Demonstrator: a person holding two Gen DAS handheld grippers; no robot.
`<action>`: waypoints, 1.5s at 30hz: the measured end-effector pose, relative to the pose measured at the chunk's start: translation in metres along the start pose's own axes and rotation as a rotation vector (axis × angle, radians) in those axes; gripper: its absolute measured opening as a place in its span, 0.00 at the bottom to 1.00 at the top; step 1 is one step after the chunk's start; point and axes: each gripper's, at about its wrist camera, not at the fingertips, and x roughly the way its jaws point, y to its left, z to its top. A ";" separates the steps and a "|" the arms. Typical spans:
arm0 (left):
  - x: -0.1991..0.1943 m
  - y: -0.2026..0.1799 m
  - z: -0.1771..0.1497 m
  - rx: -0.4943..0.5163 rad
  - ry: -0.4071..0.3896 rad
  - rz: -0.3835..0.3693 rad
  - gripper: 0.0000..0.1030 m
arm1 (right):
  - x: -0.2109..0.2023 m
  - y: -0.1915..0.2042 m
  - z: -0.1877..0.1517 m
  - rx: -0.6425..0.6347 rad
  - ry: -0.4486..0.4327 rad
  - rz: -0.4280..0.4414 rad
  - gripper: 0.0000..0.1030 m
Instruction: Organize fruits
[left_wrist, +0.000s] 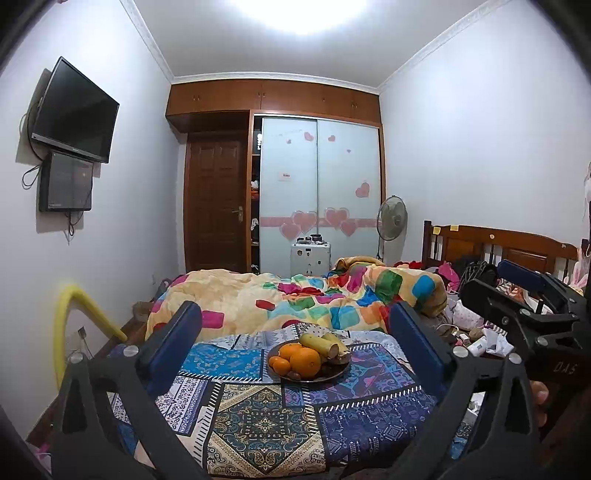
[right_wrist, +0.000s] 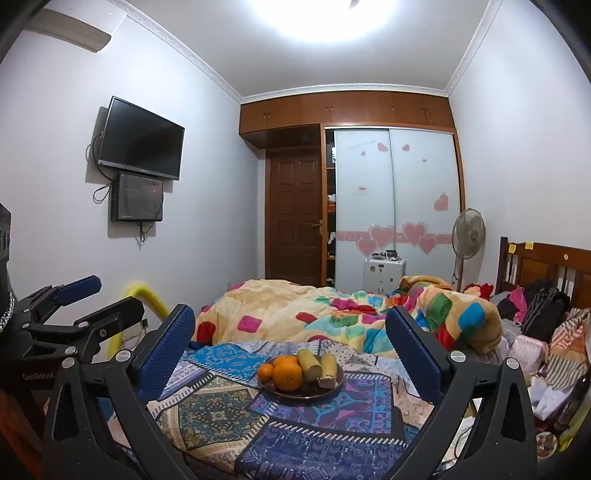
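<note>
A dark round plate (left_wrist: 332, 374) sits on a patterned blue cloth (left_wrist: 258, 417). It holds a large orange (left_wrist: 305, 362), two smaller oranges (left_wrist: 279, 365), and peeled-end bananas (left_wrist: 319, 343). My left gripper (left_wrist: 295, 314) is open wide, its blue pads (left_wrist: 173, 347) framing the plate from nearer the camera with nothing between them. My right gripper (left_wrist: 491, 280) shows at the right edge, also open. In the right wrist view the plate (right_wrist: 325, 393), orange (right_wrist: 287, 373) and bananas (right_wrist: 309, 363) lie ahead of my open, empty right gripper (right_wrist: 291, 317). My left gripper (right_wrist: 107, 297) is at the left.
A colourful quilt (left_wrist: 295, 295) is heaped on the bed behind the cloth. A yellow foam-covered rail (left_wrist: 74, 314) stands at the left. Clothes and small clutter (right_wrist: 535, 332) pile up by the wooden headboard (right_wrist: 546, 266) at the right. A fan (right_wrist: 468, 232) and wardrobe (right_wrist: 395, 206) stand at the back.
</note>
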 end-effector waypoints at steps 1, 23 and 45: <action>0.000 0.000 0.000 -0.001 0.000 -0.001 1.00 | -0.001 0.000 0.000 -0.002 0.001 0.000 1.00; 0.008 -0.001 -0.005 -0.014 0.021 -0.013 1.00 | -0.004 0.001 -0.002 -0.006 -0.003 -0.005 1.00; 0.016 -0.003 -0.008 -0.006 0.038 -0.018 1.00 | -0.005 -0.003 0.001 0.012 -0.001 -0.013 1.00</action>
